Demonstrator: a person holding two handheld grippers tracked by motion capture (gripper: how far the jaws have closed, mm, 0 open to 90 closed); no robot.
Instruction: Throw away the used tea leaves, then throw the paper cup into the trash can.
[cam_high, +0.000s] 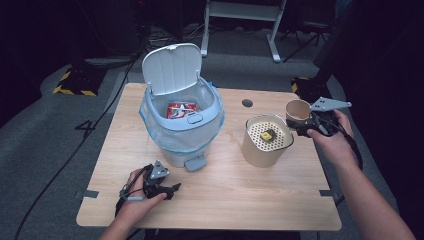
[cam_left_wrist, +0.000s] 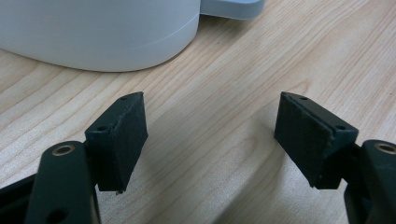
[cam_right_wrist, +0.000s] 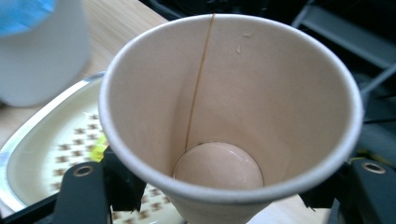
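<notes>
Right claw (cam_high: 303, 125) gripping paper cup (cam_high: 298, 111), near table edge (cam_high: 320, 165)

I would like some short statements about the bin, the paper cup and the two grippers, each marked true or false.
1. The lid of the pedal bin stands open. True.
2. The right gripper holds a paper cup. True.
3. The paper cup is full of coffee. False: only a little liquid lies at its bottom.
4. The left gripper is shut on a red packet. False: its jaws are open over bare table, and a red packet lies in the bin.
5. A yellow piece lies on the perforated top of the beige container. True.
</notes>
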